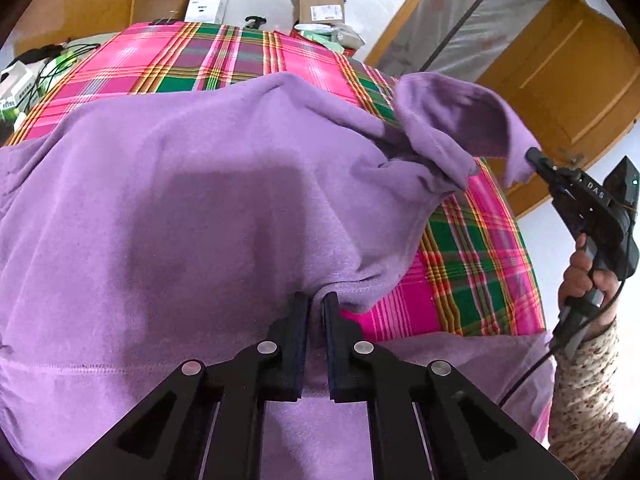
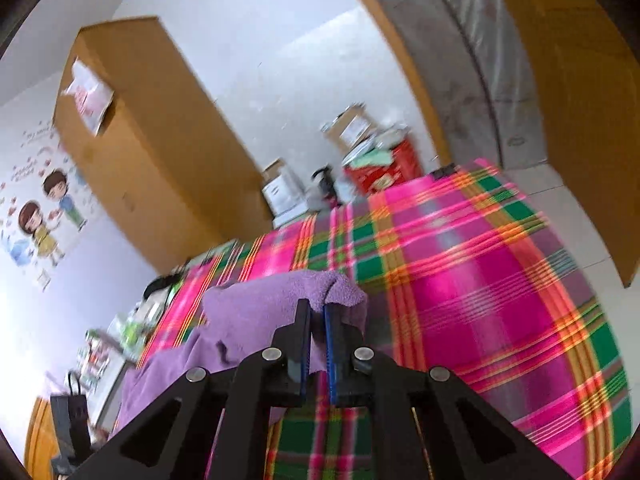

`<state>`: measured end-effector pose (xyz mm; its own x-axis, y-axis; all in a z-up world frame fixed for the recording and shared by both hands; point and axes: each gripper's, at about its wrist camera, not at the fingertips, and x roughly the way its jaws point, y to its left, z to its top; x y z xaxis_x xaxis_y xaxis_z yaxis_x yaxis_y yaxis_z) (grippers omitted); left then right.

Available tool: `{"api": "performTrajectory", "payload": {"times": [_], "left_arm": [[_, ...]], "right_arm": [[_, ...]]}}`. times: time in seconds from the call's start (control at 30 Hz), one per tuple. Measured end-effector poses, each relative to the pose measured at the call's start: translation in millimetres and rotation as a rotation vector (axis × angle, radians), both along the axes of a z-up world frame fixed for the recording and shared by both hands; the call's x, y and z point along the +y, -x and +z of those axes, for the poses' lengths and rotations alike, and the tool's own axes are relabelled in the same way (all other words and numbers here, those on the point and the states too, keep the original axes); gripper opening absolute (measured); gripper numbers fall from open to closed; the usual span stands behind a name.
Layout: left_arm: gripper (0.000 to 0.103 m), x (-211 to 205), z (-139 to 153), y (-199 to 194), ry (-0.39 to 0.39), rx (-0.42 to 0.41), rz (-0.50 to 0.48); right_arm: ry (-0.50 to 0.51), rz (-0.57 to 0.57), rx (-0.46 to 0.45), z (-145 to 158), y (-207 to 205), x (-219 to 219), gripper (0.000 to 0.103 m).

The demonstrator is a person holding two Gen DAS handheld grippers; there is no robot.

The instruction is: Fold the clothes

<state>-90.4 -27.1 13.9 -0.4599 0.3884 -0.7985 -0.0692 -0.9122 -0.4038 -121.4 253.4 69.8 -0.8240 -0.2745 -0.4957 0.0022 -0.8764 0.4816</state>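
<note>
A purple fleece garment point(image 1: 192, 184) lies spread over a pink and green plaid cloth point(image 1: 224, 56) on a bed. My left gripper point(image 1: 316, 300) is shut on a fold of the purple garment near its right side. In the left wrist view my right gripper point(image 1: 534, 158) is at the right, shut on a sleeve point(image 1: 452, 116) of the garment and holding it up off the bed. In the right wrist view my right gripper point(image 2: 317, 308) pinches the purple sleeve end point(image 2: 280, 292), which drapes over its fingers above the plaid cloth point(image 2: 480, 280).
Cardboard boxes point(image 1: 320, 10) and a white box point(image 1: 206, 4) stand beyond the far edge of the bed. Cables and small items point(image 1: 36, 68) lie at the left. A wooden wardrobe point(image 2: 152, 136) stands at the back and a wooden door point(image 1: 560, 64) at the right. A hand point(image 1: 588, 276) and patterned sleeve hold the right gripper.
</note>
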Motion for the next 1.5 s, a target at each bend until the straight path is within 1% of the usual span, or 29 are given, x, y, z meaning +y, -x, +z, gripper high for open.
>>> {"api": "performTrajectory", "payload": {"times": [0.1, 0.2, 0.4, 0.57, 0.7, 0.8, 0.9, 1.07, 1.17, 1.23, 1.27, 1.33, 1.43, 1.5], "left_arm": [[0.008, -5, 1, -3, -0.004, -0.002, 0.004], [0.008, -8, 1, -5, -0.005, -0.001, 0.005], [0.008, -10, 0, -6, -0.003, -0.004, 0.003], [0.008, -11, -1, -7, -0.004, -0.005, 0.006], [0.008, -10, -1, -7, -0.003, -0.005, 0.008], [0.008, -10, -1, -6, -0.005, -0.006, 0.010], [0.008, -9, -2, -6, -0.007, -0.007, 0.011], [0.008, -9, -3, -5, -0.009, -0.007, 0.013], [0.008, -9, -3, -5, -0.014, -0.006, 0.015], [0.008, -9, -3, -5, -0.019, -0.005, 0.016], [0.008, -9, -3, -5, -0.020, -0.004, 0.015], [0.008, -10, -4, -6, -0.023, -0.003, 0.014], [0.008, -10, -5, -6, -0.030, -0.004, 0.014], [0.008, -11, -5, -6, -0.036, -0.005, 0.015]], "right_arm": [[0.006, -0.043, 0.010, 5, 0, 12, 0.007], [-0.019, -0.075, 0.003, 4, -2, 19, 0.007], [-0.061, -0.141, -0.027, -6, -7, 40, 0.007], [-0.056, -0.220, -0.049, -16, -9, 59, 0.007], [-0.050, -0.261, -0.060, -22, -13, 70, 0.007], [-0.086, -0.282, -0.079, -26, -14, 73, 0.009], [-0.085, -0.291, -0.113, -33, -14, 77, 0.009], [-0.127, -0.302, -0.150, -34, -17, 73, 0.011], [-0.177, -0.326, -0.142, -28, -24, 65, 0.013], [-0.213, -0.358, -0.124, -21, -28, 60, 0.017], [-0.213, -0.362, -0.110, -17, -31, 57, 0.020], [-0.207, -0.335, -0.091, -12, -32, 49, 0.021], [-0.214, -0.227, -0.091, -9, -21, 26, 0.021], [-0.198, -0.174, -0.093, -10, -12, 12, 0.021]]}}
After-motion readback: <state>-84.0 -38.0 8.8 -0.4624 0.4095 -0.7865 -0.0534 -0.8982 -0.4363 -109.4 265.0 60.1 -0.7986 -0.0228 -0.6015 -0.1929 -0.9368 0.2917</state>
